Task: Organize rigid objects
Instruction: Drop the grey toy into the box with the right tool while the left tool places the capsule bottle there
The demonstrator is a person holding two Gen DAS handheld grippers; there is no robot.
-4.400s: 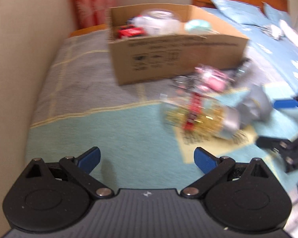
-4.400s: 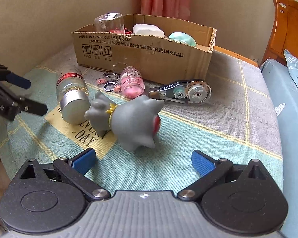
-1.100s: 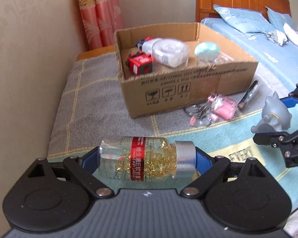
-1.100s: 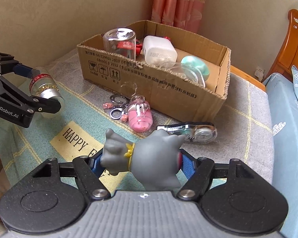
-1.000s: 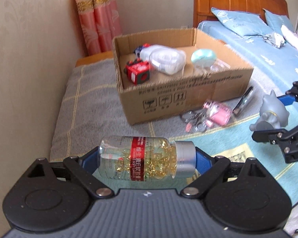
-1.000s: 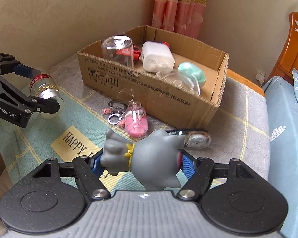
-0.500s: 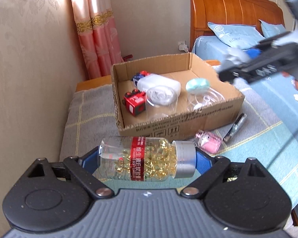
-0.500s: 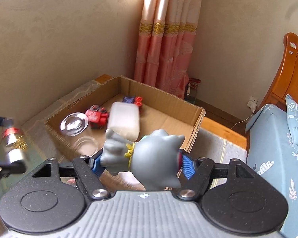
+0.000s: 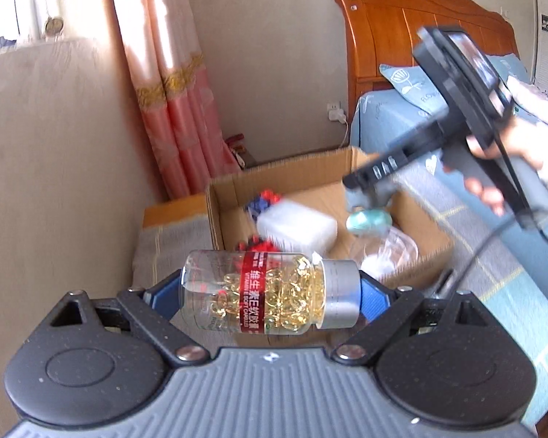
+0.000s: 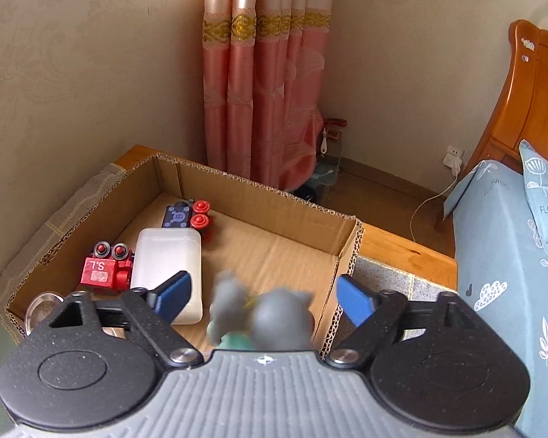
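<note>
My left gripper (image 9: 270, 295) is shut on a clear bottle of golden capsules (image 9: 270, 301) with a red label and silver cap. It lies crosswise between the blue pads, above the near left corner of the cardboard box (image 9: 215, 219). My right gripper (image 10: 263, 295) hangs over the box (image 10: 259, 186) with its jaws opening. The grey toy figure (image 10: 270, 314) is blurred between and below the pads, touching neither. In the left wrist view the right gripper (image 9: 383, 168) hovers over the toy (image 9: 369, 197), held by a person's hand (image 9: 493, 146).
The box holds a white case (image 10: 168, 255), a red toy block (image 10: 106, 270), a blue and red block (image 10: 186, 215), a clear jar (image 10: 44, 310) and a mint green item (image 9: 365, 219). A pink curtain (image 10: 266, 73), beige walls and a wooden headboard (image 9: 420, 36) surround it.
The right gripper's jaws have spread and let go of the grey toy, which is dropping into the box. Both grippers rose and moved towards the box; the left still holds the bottle.
</note>
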